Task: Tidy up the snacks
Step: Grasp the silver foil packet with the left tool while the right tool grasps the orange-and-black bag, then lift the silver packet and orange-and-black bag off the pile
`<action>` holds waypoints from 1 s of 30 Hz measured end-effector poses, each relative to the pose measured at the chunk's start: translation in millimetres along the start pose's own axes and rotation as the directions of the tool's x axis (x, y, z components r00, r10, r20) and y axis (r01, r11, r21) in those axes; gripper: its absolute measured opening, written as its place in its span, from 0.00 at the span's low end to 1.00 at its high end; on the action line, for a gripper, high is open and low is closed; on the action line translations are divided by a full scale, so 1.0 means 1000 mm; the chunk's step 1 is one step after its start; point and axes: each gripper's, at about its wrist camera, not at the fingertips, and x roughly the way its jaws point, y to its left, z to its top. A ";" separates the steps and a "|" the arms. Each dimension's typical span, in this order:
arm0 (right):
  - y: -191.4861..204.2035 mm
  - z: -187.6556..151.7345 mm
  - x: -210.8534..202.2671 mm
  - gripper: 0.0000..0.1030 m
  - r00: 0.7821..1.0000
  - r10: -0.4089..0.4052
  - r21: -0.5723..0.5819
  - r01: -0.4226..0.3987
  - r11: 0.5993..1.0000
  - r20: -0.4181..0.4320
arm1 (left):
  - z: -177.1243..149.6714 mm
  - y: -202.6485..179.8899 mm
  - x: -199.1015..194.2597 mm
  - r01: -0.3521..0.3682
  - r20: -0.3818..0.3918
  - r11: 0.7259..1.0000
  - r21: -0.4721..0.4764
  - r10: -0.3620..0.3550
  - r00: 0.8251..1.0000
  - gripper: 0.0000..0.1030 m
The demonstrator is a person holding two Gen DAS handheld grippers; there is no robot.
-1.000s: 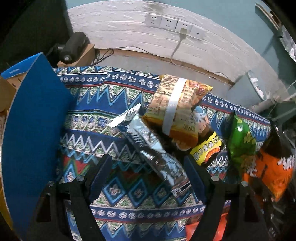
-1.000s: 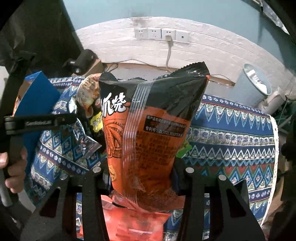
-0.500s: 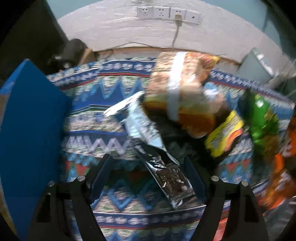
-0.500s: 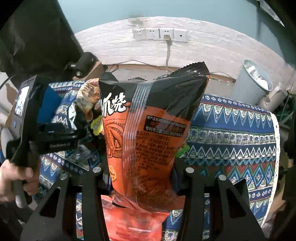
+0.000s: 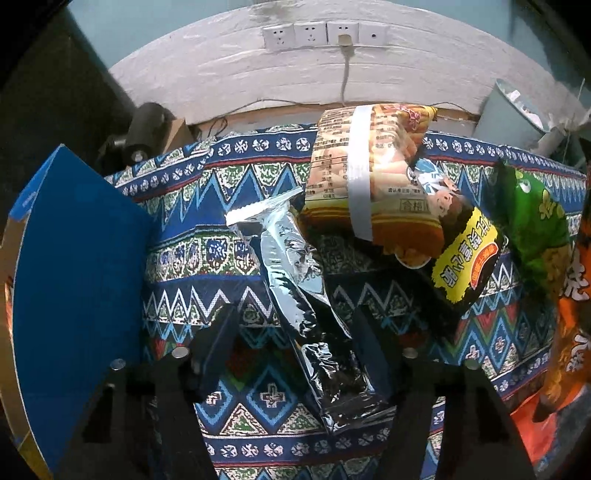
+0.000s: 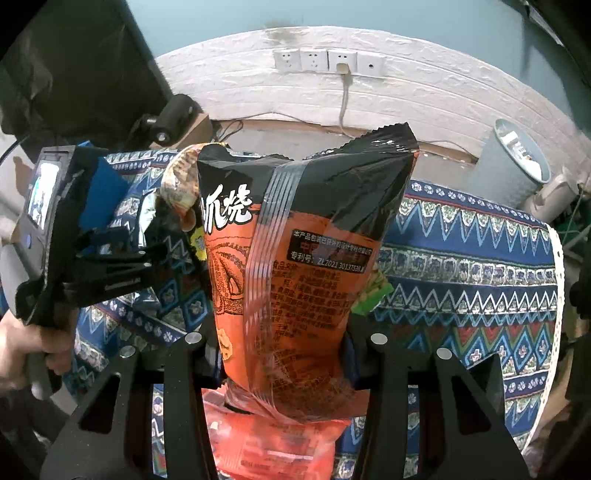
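Observation:
My right gripper point(image 6: 282, 354) is shut on an orange-and-black snack bag point(image 6: 299, 258) and holds it upright above the patterned cloth point(image 6: 461, 258). That bag shows at the right edge of the left wrist view point(image 5: 572, 295). My left gripper point(image 5: 291, 343) is open, its jaws on either side of a silver-and-black foil packet point(image 5: 306, 306) lying on the cloth point(image 5: 207, 254). Beyond it lie a tan bag with a white stripe point(image 5: 365, 177), a yellow-and-black packet point(image 5: 469, 258) and a green bag point(image 5: 532, 225). The left gripper also appears in the right wrist view point(image 6: 110, 266).
A blue cardboard box point(image 5: 74, 288) stands at the left. A red packet point(image 6: 273, 443) lies under the held bag. A grey bin point(image 6: 513, 162) stands past the table's far right corner. Wall sockets point(image 5: 321, 35) and a cable are behind.
My left gripper has moved forward and lower, so the foil packet now lies between its jaws. The right gripper keeps holding the orange bag in place.

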 end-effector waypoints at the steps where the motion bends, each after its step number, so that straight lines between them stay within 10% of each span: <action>1: 0.000 0.000 0.000 0.44 1.000 0.001 -0.002 -0.001 1.000 -0.003 | -0.001 -0.001 -0.002 -0.004 0.004 1.000 0.006 0.004 1.000 0.41; 6: 0.004 -0.003 -0.004 0.44 1.000 -0.003 -0.018 0.003 1.000 -0.004 | -0.011 0.000 -0.013 -0.022 0.013 1.000 0.021 0.021 1.000 0.28; 30: 0.048 -0.004 -0.034 0.44 1.000 -0.012 -0.075 0.014 0.997 0.027 | -0.061 0.017 -0.110 -0.071 0.230 0.989 0.127 0.040 0.972 0.28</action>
